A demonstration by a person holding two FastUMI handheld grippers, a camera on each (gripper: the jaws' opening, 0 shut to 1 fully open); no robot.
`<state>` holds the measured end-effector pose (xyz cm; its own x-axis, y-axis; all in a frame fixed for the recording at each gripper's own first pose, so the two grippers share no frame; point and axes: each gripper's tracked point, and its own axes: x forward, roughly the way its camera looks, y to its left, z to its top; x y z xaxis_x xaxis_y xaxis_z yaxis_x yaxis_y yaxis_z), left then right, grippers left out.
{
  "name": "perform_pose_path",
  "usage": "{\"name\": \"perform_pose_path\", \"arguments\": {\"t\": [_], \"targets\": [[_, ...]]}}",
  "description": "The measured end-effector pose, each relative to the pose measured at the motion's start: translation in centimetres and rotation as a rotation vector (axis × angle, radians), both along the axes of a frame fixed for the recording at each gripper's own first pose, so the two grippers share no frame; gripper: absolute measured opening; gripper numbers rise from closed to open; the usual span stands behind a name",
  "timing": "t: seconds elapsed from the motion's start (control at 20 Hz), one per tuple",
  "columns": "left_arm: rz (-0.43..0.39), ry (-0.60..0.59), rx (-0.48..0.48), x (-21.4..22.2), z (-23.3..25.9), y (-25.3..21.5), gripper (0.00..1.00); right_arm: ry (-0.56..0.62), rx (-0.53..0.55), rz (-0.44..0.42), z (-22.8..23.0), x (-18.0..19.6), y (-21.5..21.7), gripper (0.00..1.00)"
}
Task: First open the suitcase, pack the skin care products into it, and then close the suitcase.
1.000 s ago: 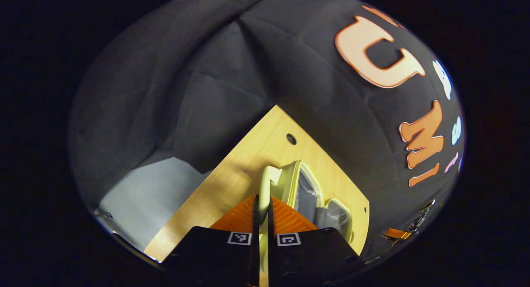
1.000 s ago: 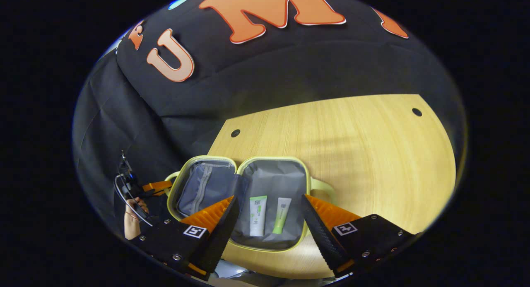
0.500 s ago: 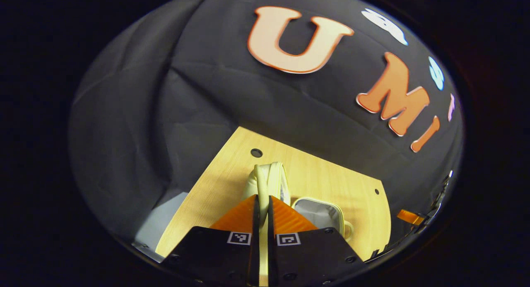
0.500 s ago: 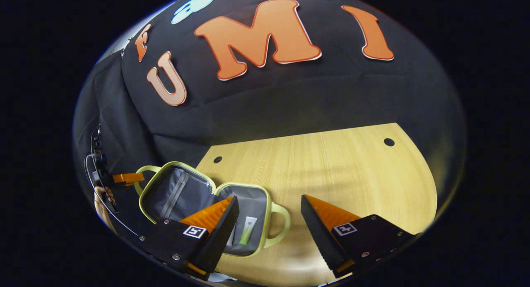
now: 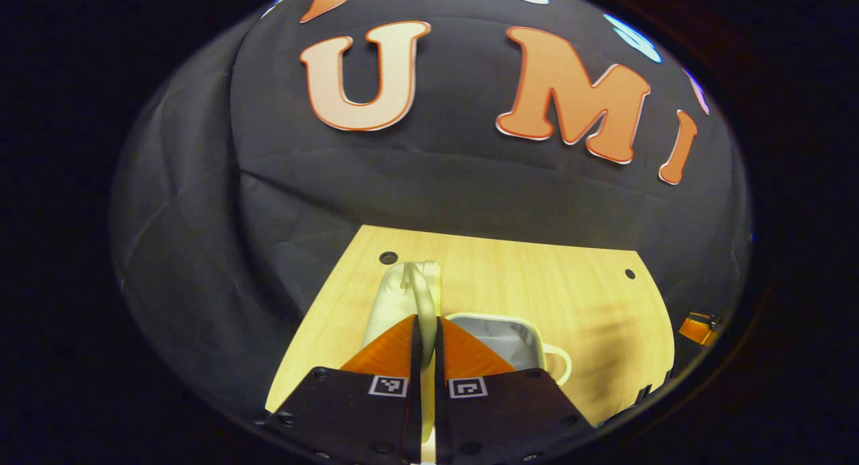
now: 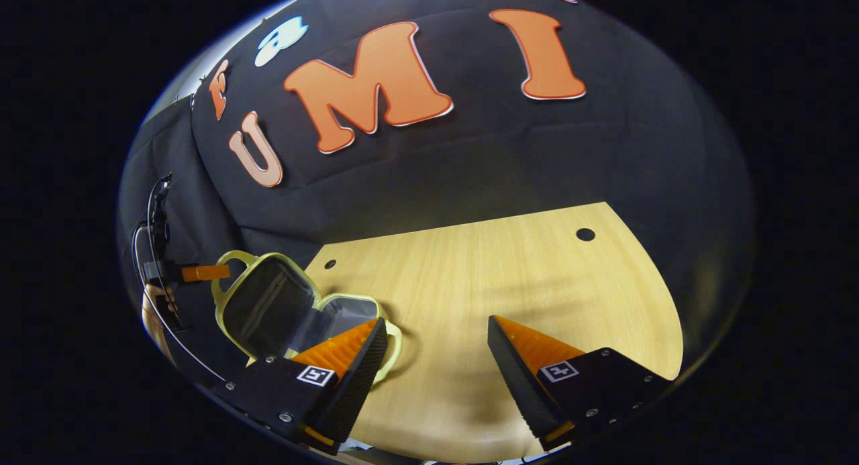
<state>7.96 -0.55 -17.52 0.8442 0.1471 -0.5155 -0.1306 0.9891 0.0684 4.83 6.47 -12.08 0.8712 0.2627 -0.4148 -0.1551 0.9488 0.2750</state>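
Left hand-held gripper point(image 5: 424, 331): its two fingers are pressed nearly together on the pale yellow handle of the suitcase lid, and the handle strip runs up between them. In the right gripper view it appears far off at the left edge point(image 6: 201, 272), touching the lid's handle.

Right hand-held gripper point(image 6: 437, 331): its fingers stand wide apart with nothing between them, above bare worktop, to the right of the suitcase.

Suitcase point(image 6: 268, 307): small, pale yellow-green shell with a grey lining, at the left end of the worktop near the corner. It is partly open.

Lid half point(image 5: 402, 297): raised to a steep tilt and seen nearly edge-on in the left gripper view. In the right gripper view its grey inner face with a zip pocket leans over the base.

Base half point(image 5: 496, 337): lies flat on the worktop with the grey lining facing up and a handle loop on its right side. The right gripper's left finger covers part of it in the right gripper view.

Skin care products: I cannot tell where they lie; the base interior is mostly hidden.

Worktop point(image 6: 510, 270): light wood with small dark holes near its corners.

Person: a hand point(image 6: 156, 311) shows at the left edge of the right gripper view, behind the left gripper.
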Motion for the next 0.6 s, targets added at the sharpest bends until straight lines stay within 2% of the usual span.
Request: {"name": "perform_pose_path", "arguments": {"t": [0.25, 0.4, 0.6], "targets": [[-0.052, 0.027, 0.078, 0.7, -2.6, -6.9, 0.08, -0.021, -0.031, -0.066, -0.7, -1.4, -6.5, 0.95], [-0.125, 0.047, 0.05, 1.3, -5.5, -11.8, 0.08, -0.036, -0.107, -0.102, -0.9, -2.1, -9.8, 0.96], [-0.247, 0.128, 0.005, 1.4, -12.3, -19.1, 0.08, -0.027, -0.111, -0.114, -1.0, -3.3, -11.7, 0.96]]}}
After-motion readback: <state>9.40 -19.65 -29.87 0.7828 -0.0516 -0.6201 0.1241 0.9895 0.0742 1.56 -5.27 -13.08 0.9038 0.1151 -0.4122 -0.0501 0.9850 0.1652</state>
